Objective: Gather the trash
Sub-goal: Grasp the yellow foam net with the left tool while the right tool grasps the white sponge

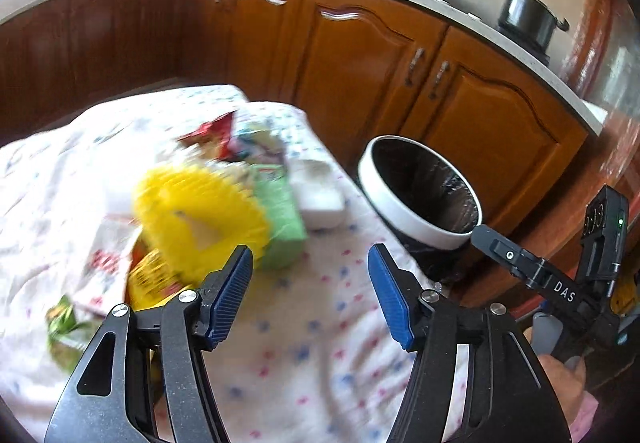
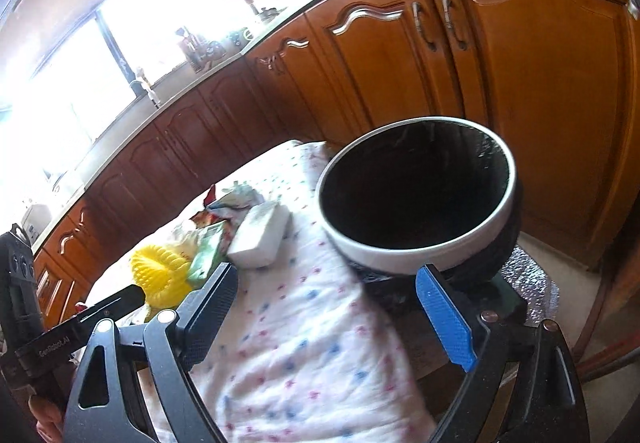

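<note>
Litter left of bin; both grippers apart, empty: pinch one wrapper squarely before lifting

A heap of trash lies on the table: a yellow ribbed ring, a green carton touching it, a white foam box just beside the carton, and crumpled wrappers behind. At the table's edge stands a bin, white-rimmed, black-lined, mouth open.
</note>
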The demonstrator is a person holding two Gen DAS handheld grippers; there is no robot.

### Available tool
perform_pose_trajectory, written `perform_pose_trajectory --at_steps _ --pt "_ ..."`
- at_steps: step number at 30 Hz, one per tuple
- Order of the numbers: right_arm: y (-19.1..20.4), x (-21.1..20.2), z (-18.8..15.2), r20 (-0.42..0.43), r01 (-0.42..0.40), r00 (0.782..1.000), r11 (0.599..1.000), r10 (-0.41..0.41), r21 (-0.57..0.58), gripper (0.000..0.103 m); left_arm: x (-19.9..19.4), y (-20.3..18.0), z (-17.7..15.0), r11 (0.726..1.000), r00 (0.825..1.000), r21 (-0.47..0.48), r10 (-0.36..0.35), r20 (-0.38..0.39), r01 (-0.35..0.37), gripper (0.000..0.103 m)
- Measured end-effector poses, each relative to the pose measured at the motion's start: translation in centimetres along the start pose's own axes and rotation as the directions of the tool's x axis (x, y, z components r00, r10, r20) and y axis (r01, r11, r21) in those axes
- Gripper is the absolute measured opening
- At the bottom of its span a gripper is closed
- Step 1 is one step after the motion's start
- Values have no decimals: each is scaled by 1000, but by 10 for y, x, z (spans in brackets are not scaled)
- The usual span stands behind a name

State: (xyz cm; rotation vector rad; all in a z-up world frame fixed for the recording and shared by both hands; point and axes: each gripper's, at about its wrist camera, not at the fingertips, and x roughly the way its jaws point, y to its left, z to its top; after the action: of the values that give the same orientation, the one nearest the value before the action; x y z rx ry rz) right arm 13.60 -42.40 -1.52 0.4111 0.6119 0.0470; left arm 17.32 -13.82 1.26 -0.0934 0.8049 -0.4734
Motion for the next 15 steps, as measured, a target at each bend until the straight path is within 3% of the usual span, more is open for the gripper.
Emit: perform_pose_trajectory --at_steps 15 --pt "44 23 -6 -44 -53 998 997 51 -60 92 -25 54 -6 991 997 -104 81 22 -78 61"
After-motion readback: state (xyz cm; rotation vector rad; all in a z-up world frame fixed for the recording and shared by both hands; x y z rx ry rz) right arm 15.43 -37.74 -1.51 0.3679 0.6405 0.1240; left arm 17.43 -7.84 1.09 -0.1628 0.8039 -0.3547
